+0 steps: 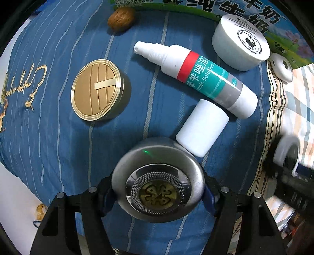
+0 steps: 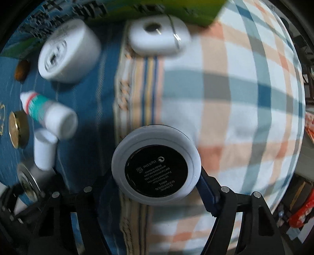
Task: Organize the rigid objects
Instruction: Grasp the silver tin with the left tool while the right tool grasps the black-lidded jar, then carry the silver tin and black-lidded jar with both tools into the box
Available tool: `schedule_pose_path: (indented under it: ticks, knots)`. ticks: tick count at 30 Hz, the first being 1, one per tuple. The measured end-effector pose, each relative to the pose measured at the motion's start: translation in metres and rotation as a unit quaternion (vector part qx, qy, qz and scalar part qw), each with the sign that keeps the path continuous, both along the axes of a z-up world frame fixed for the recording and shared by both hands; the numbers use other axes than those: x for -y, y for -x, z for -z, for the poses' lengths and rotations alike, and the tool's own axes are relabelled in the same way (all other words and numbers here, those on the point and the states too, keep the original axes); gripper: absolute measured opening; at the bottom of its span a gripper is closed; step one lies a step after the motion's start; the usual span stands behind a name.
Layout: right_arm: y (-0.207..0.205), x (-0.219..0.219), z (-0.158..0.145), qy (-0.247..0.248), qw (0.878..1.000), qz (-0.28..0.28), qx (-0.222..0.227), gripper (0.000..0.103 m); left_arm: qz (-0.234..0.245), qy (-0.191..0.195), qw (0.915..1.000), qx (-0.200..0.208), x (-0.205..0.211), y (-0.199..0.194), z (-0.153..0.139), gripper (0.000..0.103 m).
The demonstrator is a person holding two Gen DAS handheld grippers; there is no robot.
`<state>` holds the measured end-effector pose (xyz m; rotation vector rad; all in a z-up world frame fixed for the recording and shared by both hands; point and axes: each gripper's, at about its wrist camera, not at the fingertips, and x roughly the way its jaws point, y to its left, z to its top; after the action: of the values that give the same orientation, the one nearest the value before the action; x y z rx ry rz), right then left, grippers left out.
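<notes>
One spray bottle [image 1: 198, 77], one loose cap [image 1: 202, 127], five round containers, one walnut [image 1: 121, 18], one earbud case [image 1: 281, 66].

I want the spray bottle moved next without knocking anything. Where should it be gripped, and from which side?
Grip the spray bottle across its labelled barrel, near the red band, coming from above with the fingers straddling its width. It lies flat on the blue cloth, so the round sides are exposed there. Avoid the base end: the white cap lies right against it.
</notes>
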<state>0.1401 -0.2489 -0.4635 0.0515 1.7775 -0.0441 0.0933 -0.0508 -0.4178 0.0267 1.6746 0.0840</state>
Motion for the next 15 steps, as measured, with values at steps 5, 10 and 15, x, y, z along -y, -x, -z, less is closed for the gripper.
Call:
schedule_pose_path:
  ticks: [5,10,15]
  knots:
    - [0.037,0.013,0.01,-0.004,1.0,0.002,-0.022,0.077,0.005,0.007,0.9999,-0.008,0.002,-0.021,0.015,0.071]
    - [0.055,0.023,0.02,-0.001,1.0,0.019,-0.019,0.077,0.001,0.016,0.9997,-0.017,-0.004,-0.026,0.024,0.072]
    - [0.029,0.016,-0.004,0.006,0.999,0.023,-0.022,0.078,0.006,0.02,0.9996,-0.018,-0.004,-0.031,0.026,0.072]
